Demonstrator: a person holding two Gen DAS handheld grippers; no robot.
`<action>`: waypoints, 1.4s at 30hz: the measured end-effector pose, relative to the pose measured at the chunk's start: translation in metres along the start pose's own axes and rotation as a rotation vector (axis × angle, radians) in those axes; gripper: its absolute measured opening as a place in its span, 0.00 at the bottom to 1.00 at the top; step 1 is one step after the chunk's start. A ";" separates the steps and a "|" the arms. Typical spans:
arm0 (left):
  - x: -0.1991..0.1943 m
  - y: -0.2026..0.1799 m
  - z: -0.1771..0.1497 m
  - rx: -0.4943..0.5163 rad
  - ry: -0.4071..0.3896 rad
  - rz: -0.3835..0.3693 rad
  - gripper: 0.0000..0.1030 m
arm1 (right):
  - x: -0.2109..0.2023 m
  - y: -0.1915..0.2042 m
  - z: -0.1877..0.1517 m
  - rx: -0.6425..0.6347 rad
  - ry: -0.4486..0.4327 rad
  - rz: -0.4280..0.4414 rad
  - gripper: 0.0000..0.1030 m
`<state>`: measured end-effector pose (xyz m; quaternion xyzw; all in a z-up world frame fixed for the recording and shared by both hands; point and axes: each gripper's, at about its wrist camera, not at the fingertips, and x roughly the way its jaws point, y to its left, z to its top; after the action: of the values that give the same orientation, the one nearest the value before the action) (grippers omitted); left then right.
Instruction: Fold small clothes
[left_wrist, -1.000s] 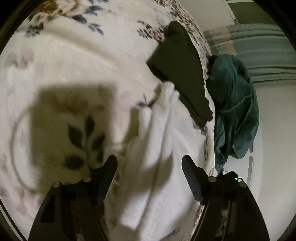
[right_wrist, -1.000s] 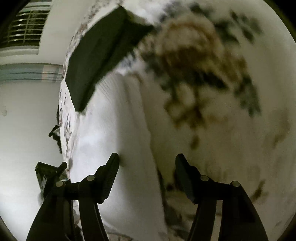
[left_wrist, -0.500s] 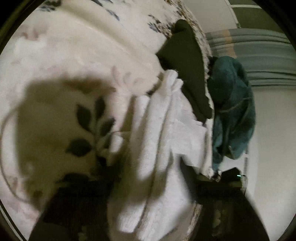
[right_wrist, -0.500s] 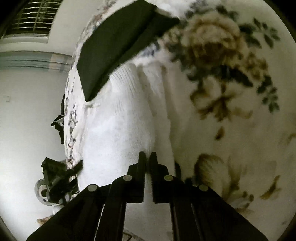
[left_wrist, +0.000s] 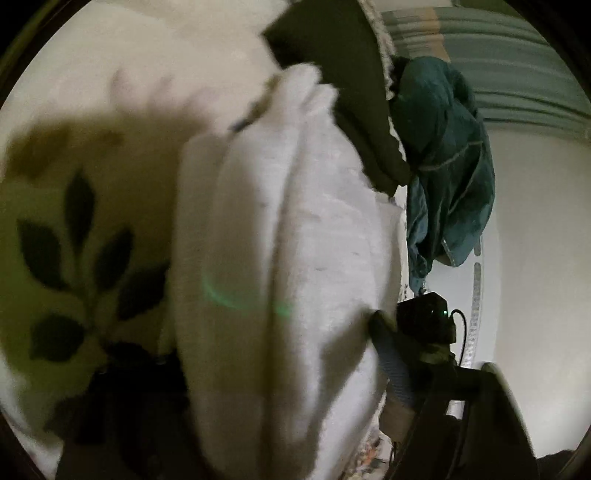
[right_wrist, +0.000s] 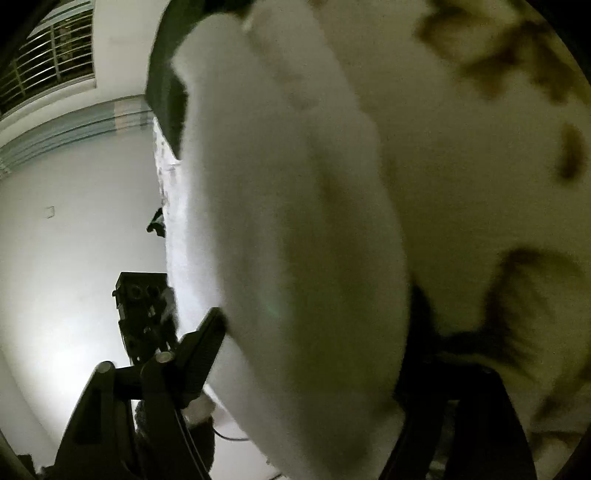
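Observation:
A white knitted garment lies bunched on the floral bedspread and fills the middle of both views; it also shows in the right wrist view. My left gripper has the cloth draped between and over its fingers, so whether it grips is unclear. My right gripper is likewise buried in the cloth; only its left finger shows clearly. A dark green folded garment lies beyond the white one.
A teal garment hangs over the bed's edge at right. The other gripper appears past the bed edge in the left wrist view. A white wall and barred window lie to the left of the right wrist view.
Both grippers, open a second ago, closed in on the white garment; it now rises toward the cameras, bunched and covering the fingers. The right gripper's fingers stand apart again.

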<state>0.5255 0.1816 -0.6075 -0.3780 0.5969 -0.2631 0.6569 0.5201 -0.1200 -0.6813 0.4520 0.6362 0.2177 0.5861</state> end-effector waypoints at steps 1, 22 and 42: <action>-0.003 -0.004 0.000 0.009 -0.014 0.003 0.32 | -0.001 0.003 -0.001 0.000 -0.015 -0.004 0.45; -0.075 -0.215 0.190 0.315 -0.246 -0.037 0.28 | -0.140 0.242 0.133 -0.270 -0.337 0.038 0.34; 0.017 -0.136 0.251 0.319 -0.242 0.548 0.86 | -0.056 0.198 0.251 -0.350 -0.387 -0.702 0.95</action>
<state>0.7892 0.1354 -0.5074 -0.1243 0.5454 -0.1201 0.8202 0.8152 -0.1319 -0.5452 0.1347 0.5833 0.0209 0.8007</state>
